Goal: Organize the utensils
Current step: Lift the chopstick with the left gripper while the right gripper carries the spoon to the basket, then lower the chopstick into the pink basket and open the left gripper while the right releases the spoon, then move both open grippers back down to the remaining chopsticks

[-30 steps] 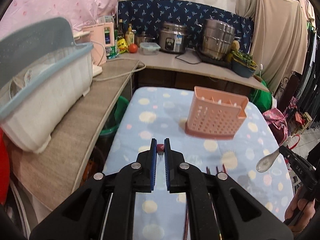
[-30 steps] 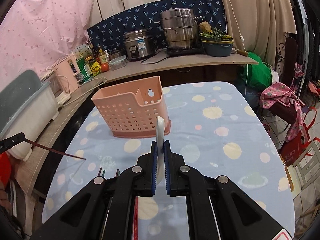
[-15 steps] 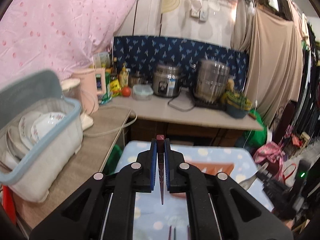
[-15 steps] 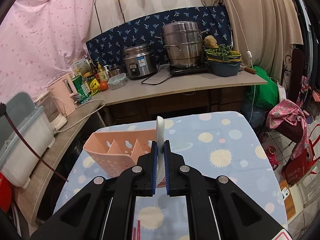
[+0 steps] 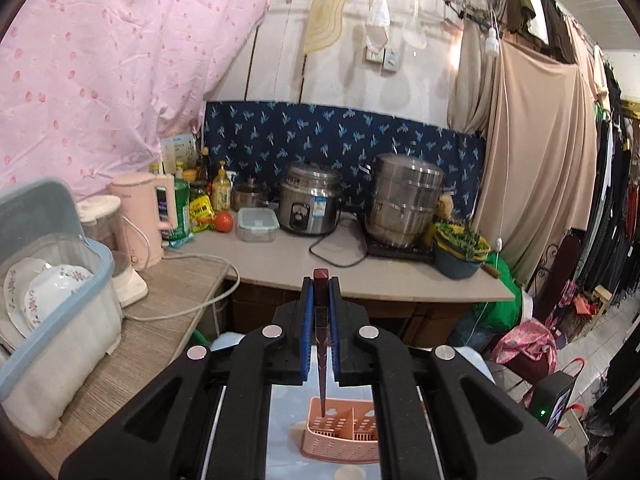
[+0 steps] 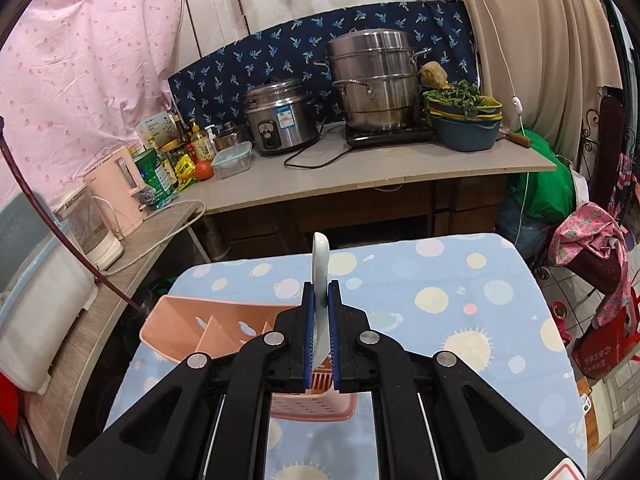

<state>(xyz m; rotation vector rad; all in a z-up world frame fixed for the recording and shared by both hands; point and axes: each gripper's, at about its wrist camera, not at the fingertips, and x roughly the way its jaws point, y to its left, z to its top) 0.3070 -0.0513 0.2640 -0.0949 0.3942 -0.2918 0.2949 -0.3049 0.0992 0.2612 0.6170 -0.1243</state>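
Observation:
My left gripper [image 5: 320, 292] is shut on a dark red chopstick [image 5: 321, 344] that hangs straight down, its tip over the left compartment of the pink perforated utensil holder [image 5: 340, 436]. My right gripper [image 6: 320, 296] is shut on a white spoon [image 6: 321, 268], handle up, held above the same holder [image 6: 208, 328], which stands on the blue dotted table [image 6: 460, 300]. The chopstick also shows in the right wrist view [image 6: 60, 236], curving down toward the holder's left end.
A wooden counter [image 6: 360, 176] behind the table carries a rice cooker [image 6: 280, 116], a steel steamer pot [image 6: 372, 84], bowls of greens [image 6: 464, 120], bottles and a pink kettle [image 6: 120, 188]. A blue-rimmed dish bin [image 5: 44, 304] with plates stands on the left.
Both grippers have risen and tilted to look more level. The chopstick has swung to hang vertically over the holder. The spoon has moved closer, above the holder.

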